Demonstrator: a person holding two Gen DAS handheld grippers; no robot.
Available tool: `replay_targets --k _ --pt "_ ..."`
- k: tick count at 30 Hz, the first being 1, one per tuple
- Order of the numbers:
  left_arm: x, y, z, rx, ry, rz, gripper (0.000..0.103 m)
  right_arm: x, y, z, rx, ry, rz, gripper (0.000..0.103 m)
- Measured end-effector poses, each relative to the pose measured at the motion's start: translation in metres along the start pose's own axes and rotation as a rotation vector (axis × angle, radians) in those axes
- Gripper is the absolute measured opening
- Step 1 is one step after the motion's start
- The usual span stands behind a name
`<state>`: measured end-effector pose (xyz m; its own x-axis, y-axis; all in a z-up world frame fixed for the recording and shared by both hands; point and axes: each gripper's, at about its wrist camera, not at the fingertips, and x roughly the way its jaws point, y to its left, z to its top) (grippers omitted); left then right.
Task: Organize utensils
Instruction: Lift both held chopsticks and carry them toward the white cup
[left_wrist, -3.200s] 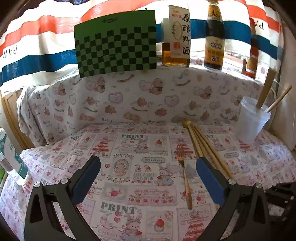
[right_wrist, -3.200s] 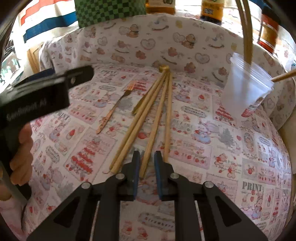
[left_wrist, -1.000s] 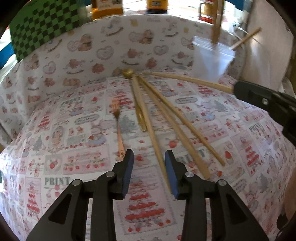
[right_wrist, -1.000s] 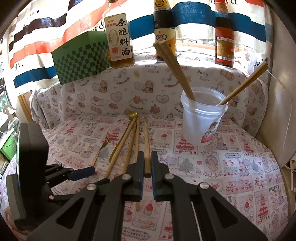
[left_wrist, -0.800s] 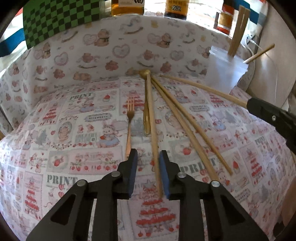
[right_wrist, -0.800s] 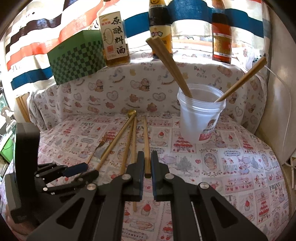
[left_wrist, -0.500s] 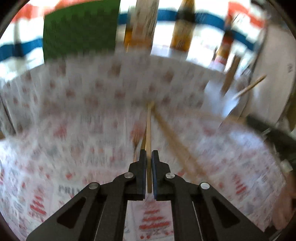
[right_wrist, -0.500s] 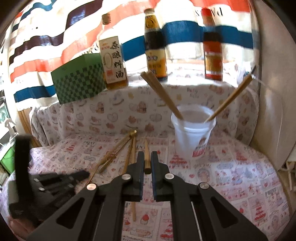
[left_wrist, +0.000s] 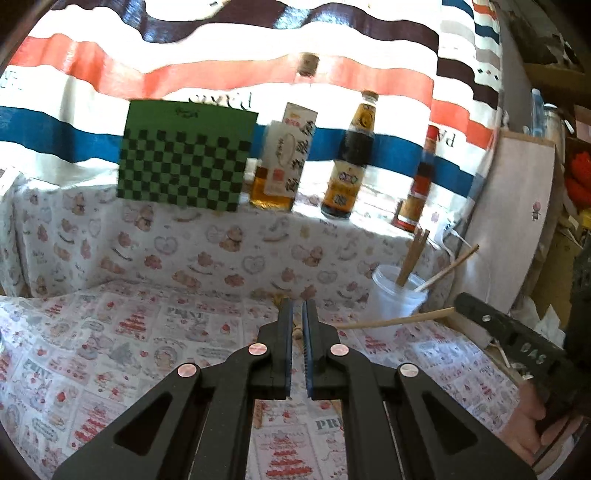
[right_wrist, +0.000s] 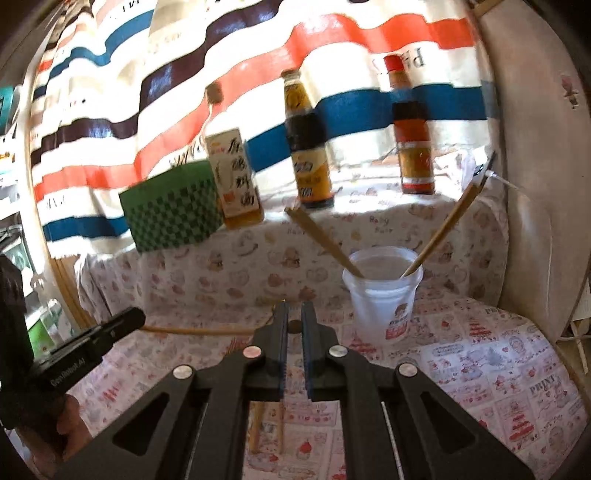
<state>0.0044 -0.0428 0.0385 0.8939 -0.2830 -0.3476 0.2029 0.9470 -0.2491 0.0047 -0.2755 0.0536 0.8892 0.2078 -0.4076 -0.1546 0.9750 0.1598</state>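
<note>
Striped cloth (left_wrist: 221, 74) is hung behind a ledge on which a green checkered box (left_wrist: 184, 162) and three bottles (left_wrist: 347, 162) are stood. Below it the worktop (left_wrist: 110, 332), covered in printed cloth, is closed at the back by a draped wall and on the right by a pale panel (right_wrist: 535, 221); open room is left over the middle and the left. A plastic cup (right_wrist: 380, 302) is set near the back right corner, with chopsticks (right_wrist: 321, 236) leaning out of it. The left gripper (left_wrist: 297, 314) is held above the worktop, its jaws clamped on a chopstick (right_wrist: 192, 329) that is seen from the right camera pointing sideways toward the right gripper (right_wrist: 294, 314). The right gripper's jaws are likewise closed on a second chopstick (left_wrist: 395, 320), whose tip is seen just beside the cup's base. More utensils (right_wrist: 258, 424) are left on the cloth beneath the right jaws.
</note>
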Motion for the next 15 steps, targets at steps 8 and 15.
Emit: replay_targets --k 8,15 --pt "-0.009 0.002 0.012 0.005 -0.031 0.049 0.004 -0.008 0.001 0.016 -0.015 -0.043 0.012 0.006" --pt "-0.023 -0.016 0.050 0.047 -0.100 0.091 0.004 -0.041 0.018 0.054 -0.158 -0.146 -0.025 0.006"
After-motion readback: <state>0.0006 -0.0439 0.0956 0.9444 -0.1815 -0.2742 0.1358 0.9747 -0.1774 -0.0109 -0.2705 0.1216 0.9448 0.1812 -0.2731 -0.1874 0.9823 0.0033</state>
